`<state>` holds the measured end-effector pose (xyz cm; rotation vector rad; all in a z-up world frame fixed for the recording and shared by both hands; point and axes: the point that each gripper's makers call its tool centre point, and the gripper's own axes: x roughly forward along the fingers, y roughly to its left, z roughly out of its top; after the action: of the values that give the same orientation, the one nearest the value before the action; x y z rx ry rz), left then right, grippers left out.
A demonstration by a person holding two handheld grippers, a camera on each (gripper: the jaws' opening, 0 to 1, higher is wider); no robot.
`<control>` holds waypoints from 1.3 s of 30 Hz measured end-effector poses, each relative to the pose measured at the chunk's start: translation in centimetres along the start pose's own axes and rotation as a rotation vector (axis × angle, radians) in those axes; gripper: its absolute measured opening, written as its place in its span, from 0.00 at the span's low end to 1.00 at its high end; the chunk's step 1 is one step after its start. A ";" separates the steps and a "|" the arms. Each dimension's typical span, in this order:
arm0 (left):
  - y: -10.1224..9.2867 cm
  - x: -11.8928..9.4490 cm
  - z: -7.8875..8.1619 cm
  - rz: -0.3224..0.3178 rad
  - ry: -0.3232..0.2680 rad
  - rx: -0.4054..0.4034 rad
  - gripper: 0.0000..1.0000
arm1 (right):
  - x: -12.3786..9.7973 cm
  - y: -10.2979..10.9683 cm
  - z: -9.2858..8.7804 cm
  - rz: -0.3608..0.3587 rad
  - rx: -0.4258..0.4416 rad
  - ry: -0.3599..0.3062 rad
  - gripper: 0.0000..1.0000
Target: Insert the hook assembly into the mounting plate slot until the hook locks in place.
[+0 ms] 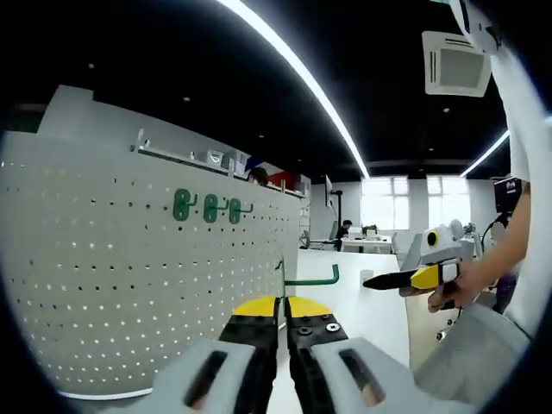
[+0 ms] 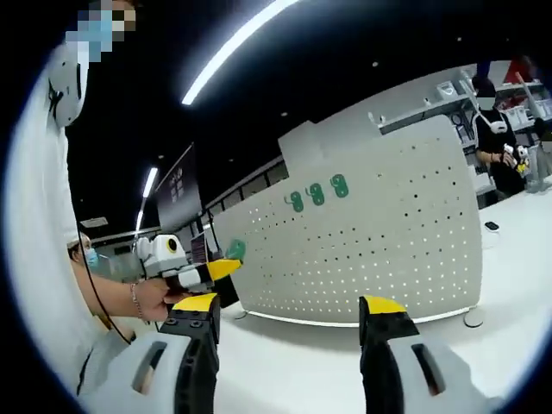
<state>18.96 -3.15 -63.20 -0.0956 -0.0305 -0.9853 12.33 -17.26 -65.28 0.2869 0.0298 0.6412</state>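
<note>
A green hook (image 1: pixel 312 279) with a thin metal back stands pinched in my left gripper (image 1: pixel 282 304), whose jaws are shut on it just in front of the white pegboard (image 1: pixel 129 285). Three green hooks (image 1: pixel 210 208) hang in a row high on that board. In the right gripper view the pegboard (image 2: pixel 371 246) stands ahead with the same three hooks (image 2: pixel 316 193). My right gripper (image 2: pixel 291 307) is open with nothing between its jaws. The left gripper (image 2: pixel 231 266) enters from the left, a hand holding it, with the green hook (image 2: pixel 235 250) at its tip.
The pegboard stands on a white table (image 1: pixel 362 310). My right gripper (image 1: pixel 369 281) hangs at the right in a person's hand (image 1: pixel 466 285). Desks, windows and other people sit far behind. A small dark object (image 2: pixel 490 226) lies on the table at the right.
</note>
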 end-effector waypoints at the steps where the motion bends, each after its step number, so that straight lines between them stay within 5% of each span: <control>1: 0.0 0.0 -0.1 0.001 0.002 -0.001 0.02 | 0.0 0.0 0.0 0.001 0.002 -0.001 0.63; 39: -0.2 0.4 -0.3 0.029 0.020 0.013 0.02 | 8.7 6.2 0.8 0.199 0.099 -0.023 0.49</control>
<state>19.04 -3.62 -63.47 -0.0739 -0.0169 -0.9571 15.78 -7.51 -62.26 0.3963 0.0115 0.8358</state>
